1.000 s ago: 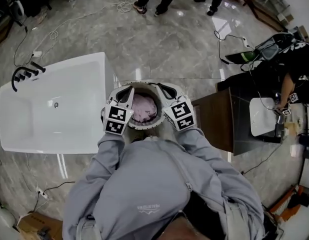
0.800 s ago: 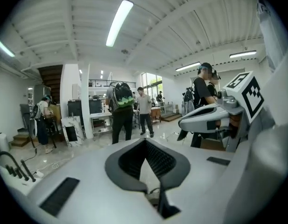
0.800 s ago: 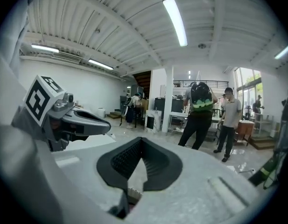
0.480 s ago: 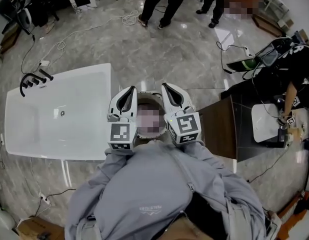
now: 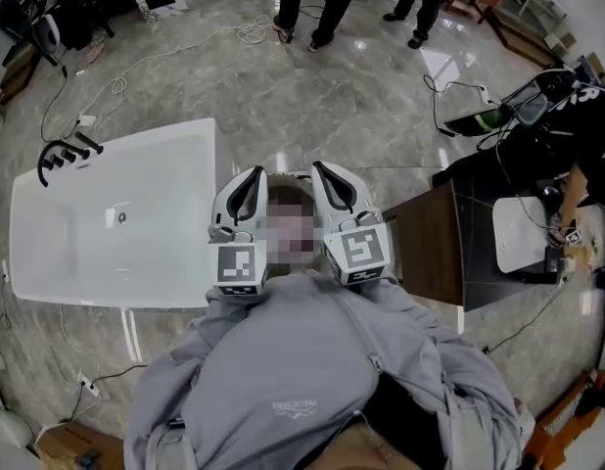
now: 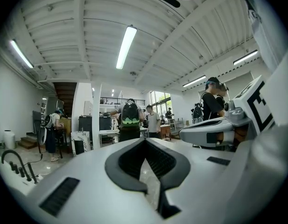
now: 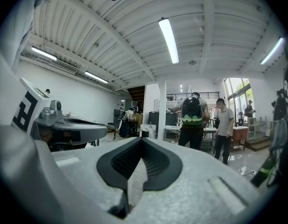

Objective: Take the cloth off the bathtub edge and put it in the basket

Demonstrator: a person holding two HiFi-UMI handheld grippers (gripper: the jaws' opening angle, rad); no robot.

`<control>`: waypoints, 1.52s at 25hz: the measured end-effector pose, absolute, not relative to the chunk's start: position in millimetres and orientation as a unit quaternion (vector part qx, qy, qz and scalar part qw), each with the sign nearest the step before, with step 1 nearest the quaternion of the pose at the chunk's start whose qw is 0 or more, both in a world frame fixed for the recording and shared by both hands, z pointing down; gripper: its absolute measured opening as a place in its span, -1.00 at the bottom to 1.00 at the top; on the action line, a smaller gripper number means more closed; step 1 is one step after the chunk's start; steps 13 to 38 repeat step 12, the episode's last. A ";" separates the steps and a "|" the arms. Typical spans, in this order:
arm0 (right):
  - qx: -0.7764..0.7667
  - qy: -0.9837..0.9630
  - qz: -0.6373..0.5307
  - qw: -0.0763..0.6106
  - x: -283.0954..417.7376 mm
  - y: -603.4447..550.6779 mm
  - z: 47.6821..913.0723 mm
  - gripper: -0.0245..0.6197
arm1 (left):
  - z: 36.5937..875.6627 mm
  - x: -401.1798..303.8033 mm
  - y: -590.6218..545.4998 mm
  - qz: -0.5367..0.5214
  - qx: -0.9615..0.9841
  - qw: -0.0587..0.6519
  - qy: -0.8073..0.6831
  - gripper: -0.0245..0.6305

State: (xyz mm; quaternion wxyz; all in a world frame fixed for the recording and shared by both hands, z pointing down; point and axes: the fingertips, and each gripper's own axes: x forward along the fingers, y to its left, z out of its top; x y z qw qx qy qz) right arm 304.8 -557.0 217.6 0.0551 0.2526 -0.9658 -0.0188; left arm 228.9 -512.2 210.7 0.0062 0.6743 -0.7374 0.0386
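Both tools are shut tight and hold nothing. The left tool (image 5: 252, 179) and the right tool (image 5: 325, 172) are held up side by side, just beside the right end of the bathtub (image 5: 136, 137). In the left gripper view the left tool (image 6: 145, 141) has its jaws pressed together and points out at the room. The right gripper view shows the same for the right tool (image 7: 141, 141).

The basket (image 5: 288, 177) sits between the two tools, right next to the bathtub. Only a bit of its rim shows. A blurred patch covers its inside, so I cannot see the cloth. No cloth lies on the bathtub edge, so I think it is already in the basket.

A cloth like this should be soft, light and floppy. It will not break. It will sag and bunch up when lifted. A good place to pinch it is a thick fold near its middle.

I count two tools, one bathtub and one basket.
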 end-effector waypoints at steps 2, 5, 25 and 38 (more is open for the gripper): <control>0.256 -0.965 -0.020 0.054 308.7 -557.2 218.1 -0.91 | 212.0 231.1 -511.9 0.039 0.672 0.003 -0.739 -0.91; 0.260 -0.964 -0.022 0.054 311.4 -555.9 218.0 -0.91 | 213.2 232.9 -510.6 0.038 0.672 0.002 -0.739 -0.91; 0.264 -0.963 -0.031 0.054 315.2 -553.5 217.0 -0.91 | 213.2 239.0 -508.0 0.044 0.678 0.002 -0.734 -0.91; 0.264 -0.963 -0.031 0.054 315.2 -553.5 217.0 -0.91 | 213.2 239.0 -508.0 0.044 0.678 0.002 -0.734 -0.91</control>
